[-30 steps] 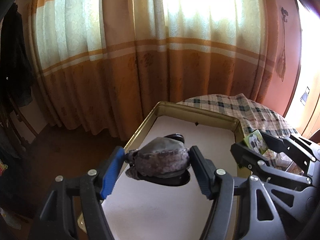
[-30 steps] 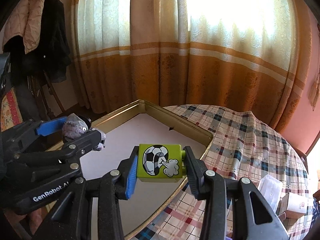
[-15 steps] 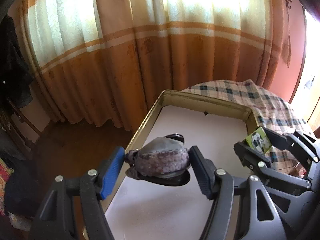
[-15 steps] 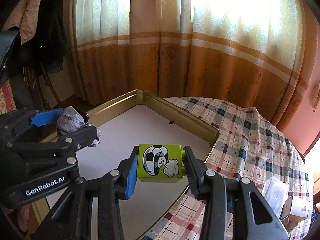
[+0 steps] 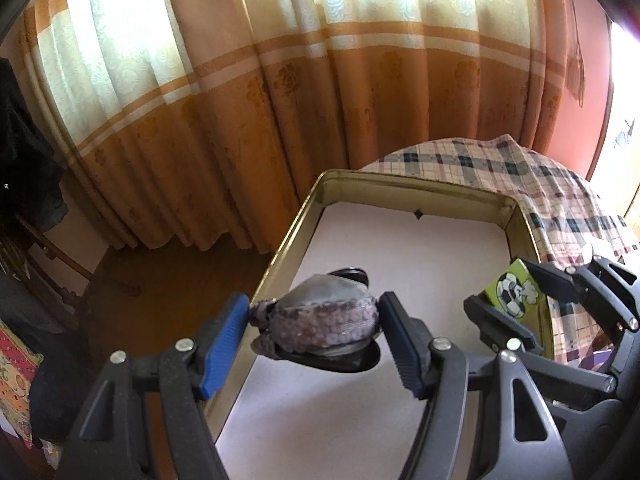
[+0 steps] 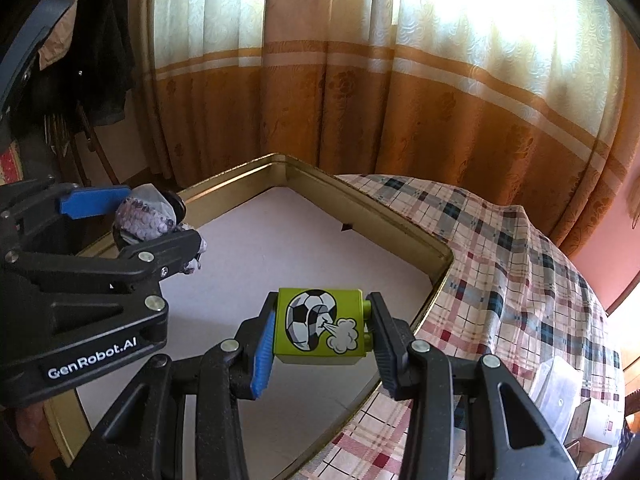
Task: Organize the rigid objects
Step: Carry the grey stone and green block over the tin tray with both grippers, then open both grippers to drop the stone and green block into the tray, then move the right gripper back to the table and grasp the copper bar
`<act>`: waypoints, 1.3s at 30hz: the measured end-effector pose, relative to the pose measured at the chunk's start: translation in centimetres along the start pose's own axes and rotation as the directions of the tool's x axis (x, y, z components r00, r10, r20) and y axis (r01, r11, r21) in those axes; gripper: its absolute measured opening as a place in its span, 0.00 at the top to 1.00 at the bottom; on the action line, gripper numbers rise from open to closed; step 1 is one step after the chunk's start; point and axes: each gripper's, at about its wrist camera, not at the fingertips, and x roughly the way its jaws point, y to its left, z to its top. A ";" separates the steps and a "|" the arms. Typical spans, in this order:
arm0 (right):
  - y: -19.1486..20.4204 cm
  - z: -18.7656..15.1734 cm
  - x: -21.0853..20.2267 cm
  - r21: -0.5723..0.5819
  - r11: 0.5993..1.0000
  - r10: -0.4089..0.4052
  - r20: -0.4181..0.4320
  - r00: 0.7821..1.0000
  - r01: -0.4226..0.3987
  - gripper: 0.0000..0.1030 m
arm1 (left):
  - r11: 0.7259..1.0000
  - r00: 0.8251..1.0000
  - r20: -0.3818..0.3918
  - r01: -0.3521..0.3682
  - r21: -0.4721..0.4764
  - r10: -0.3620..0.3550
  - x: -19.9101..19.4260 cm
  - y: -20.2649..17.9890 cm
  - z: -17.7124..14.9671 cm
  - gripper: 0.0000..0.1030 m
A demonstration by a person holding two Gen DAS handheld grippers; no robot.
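The gold-rimmed tin tray (image 6: 436, 258) sat on the plaid tablecloth (image 6: 520, 264); its pale floor looked bare, and both carried items were held above it.

Left hand-held gripper (image 5: 316, 328): narrowed to the item's width, pinching a grey sequinned shoe (image 5: 324, 320) side to side, above the tray near its left rim. Judged light, with a stiff dark sole and a softer fabric upper; the sequins could let it slip, so gripping across the sole's sides seemed safest.

Right hand-held gripper (image 6: 320, 328): closed on a green toy block (image 6: 320, 326) printed with a football, flat faces against the pads, above the tray near its right rim. Judged light, rigid, smooth plastic; the parallel faces gave a secure hold.
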 end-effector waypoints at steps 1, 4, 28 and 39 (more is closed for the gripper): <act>0.0 0.0 0.1 0.000 1.000 0.000 -0.003 1.000 0.000 0.56 | 1.000 1.000 -0.001 -0.001 0.000 0.001 0.0 0.0 0.0 0.34; 0.1 -0.1 0.3 -0.004 1.000 0.001 -0.014 1.000 -0.001 0.56 | 1.000 1.000 -0.005 -0.003 -0.002 0.003 0.0 0.1 -0.1 0.33; -4.5 -7.7 -11.1 0.113 0.993 0.009 0.069 0.998 -0.017 0.30 | 0.988 0.966 0.229 0.137 -0.071 -0.117 -10.3 -3.7 -5.0 0.02; -13.4 -17.8 -18.2 0.261 0.947 -0.189 -0.014 0.982 0.186 0.27 | 0.965 0.946 0.198 0.243 0.098 -0.258 -11.9 -13.9 -8.3 0.01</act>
